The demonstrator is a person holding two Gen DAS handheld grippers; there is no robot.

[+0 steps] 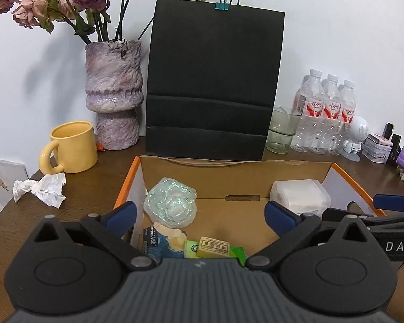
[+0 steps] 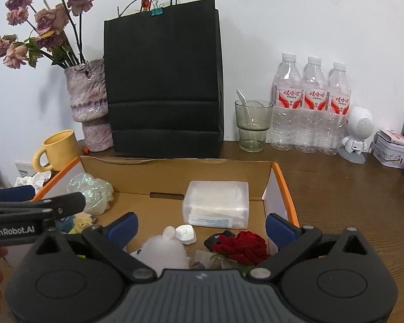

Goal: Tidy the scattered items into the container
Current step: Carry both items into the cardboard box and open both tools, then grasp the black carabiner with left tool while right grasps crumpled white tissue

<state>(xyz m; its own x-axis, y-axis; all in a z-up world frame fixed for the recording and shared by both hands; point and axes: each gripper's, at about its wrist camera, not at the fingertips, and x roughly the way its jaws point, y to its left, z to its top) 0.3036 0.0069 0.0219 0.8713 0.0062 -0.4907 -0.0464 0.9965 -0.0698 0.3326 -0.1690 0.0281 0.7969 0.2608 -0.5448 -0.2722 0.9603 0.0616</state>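
Observation:
An open cardboard box with orange rims [image 1: 229,168] [image 2: 175,165] stands on the brown table. Inside it lie an iridescent plastic bundle [image 1: 171,206] [image 2: 90,191], a clear pack of white pads [image 1: 299,196] [image 2: 216,204], a blue packet [image 1: 159,242], a small yellow box [image 1: 214,246], a white plush [image 2: 165,250] and a red rose [image 2: 242,245]. My left gripper [image 1: 200,215] hovers open over the box's left half, holding nothing. My right gripper [image 2: 202,226] is open and empty over the right half. A crumpled tissue [image 1: 43,189] lies outside, left of the box.
Behind the box stand a black paper bag [image 1: 212,86], a purple vase of dried roses [image 1: 113,94], a yellow mug [image 1: 70,148], a glass [image 2: 253,126], three water bottles [image 2: 309,107] and a white figurine [image 2: 359,134]. Small tins [image 2: 392,150] sit at the far right.

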